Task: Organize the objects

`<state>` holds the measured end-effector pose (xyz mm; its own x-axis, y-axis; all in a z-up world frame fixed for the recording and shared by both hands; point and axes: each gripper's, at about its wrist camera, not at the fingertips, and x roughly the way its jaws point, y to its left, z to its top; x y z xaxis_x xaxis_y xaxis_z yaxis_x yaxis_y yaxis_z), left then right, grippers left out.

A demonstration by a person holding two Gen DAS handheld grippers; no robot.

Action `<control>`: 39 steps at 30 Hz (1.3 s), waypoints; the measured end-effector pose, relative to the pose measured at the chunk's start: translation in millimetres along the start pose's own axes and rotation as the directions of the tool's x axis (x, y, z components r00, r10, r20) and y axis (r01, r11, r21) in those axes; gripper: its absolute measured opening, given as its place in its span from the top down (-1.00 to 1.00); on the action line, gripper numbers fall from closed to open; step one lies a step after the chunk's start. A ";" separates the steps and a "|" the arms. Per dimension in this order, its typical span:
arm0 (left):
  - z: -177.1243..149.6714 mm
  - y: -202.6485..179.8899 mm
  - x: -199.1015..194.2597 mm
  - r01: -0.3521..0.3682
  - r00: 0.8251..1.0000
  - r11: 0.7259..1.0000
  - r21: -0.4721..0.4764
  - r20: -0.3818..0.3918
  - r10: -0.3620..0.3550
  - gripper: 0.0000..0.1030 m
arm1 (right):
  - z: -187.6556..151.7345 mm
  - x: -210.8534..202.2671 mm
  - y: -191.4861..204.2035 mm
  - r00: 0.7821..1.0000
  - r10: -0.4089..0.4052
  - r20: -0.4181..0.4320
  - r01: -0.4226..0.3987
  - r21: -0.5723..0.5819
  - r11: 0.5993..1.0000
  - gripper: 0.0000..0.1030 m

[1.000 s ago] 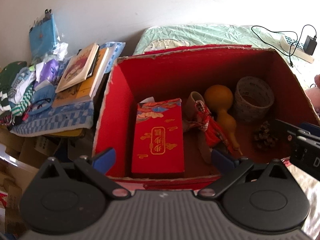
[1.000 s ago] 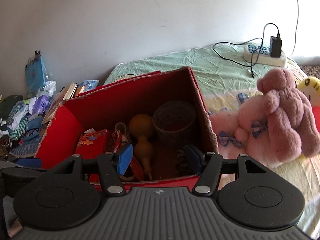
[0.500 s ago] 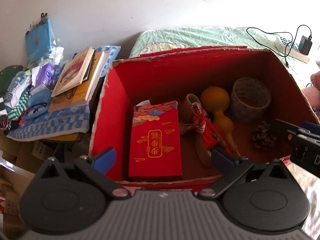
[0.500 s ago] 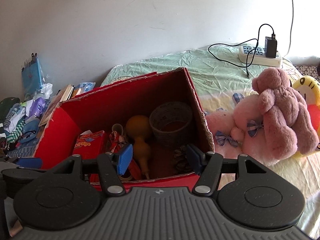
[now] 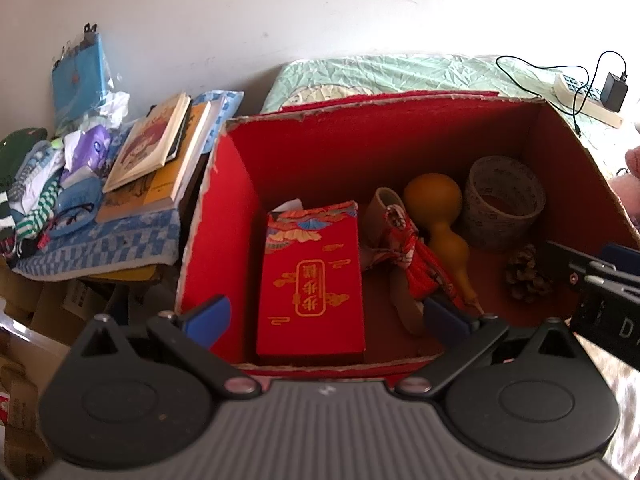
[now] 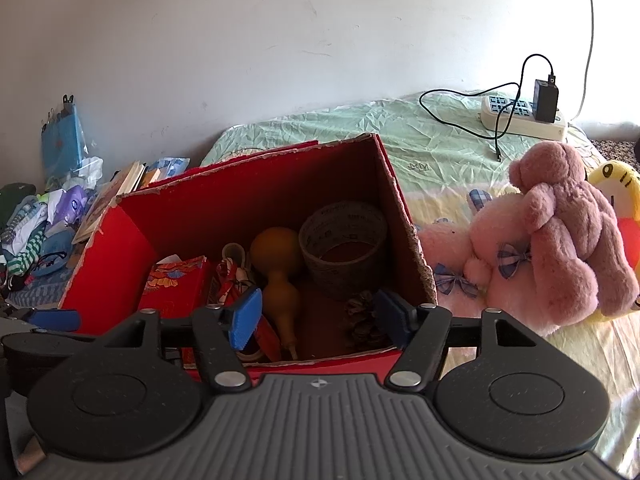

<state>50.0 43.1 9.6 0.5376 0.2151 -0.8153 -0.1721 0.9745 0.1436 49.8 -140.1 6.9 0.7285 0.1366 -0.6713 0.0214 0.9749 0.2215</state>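
Open red cardboard box (image 5: pixel 224 216) on the bed, holding red packet (image 5: pixel 312 280), gourd (image 5: pixel 436 208), tape roll (image 5: pixel 504 200), pinecone (image 5: pixel 524 272).

Left claw (image 5: pixel 326 316) and right claw (image 6: pixel 318 316): black linkage arms, blue finger pads (image 6: pixel 245 318), silver pivot screws, grey ribbed housing, round black discs.

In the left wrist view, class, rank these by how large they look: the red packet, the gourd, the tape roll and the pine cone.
1. Red packet
2. Gourd and tape roll: they look too alike to rank.
3. Pine cone, clearly smallest.
All lie in the red box, so nearness skews this little.
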 end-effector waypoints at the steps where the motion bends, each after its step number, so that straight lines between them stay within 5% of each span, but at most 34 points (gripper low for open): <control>1: -0.1 0.4 0.3 0.001 1.000 1.000 -0.003 -0.002 -0.001 -0.99 | 0.0 0.1 0.0 1.000 0.001 0.000 -0.001 0.000 1.000 -0.33; 39: -1.9 9.1 7.3 0.026 0.999 0.997 -0.070 -0.028 -0.028 -0.99 | -0.9 0.2 2.4 1.000 -0.004 0.001 0.004 -0.021 1.000 -0.34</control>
<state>50.8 53.4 3.9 0.5189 0.1854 -0.8345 -0.2151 0.9731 0.0825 49.4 -137.5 6.7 0.7293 0.1325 -0.6712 0.0102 0.9789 0.2043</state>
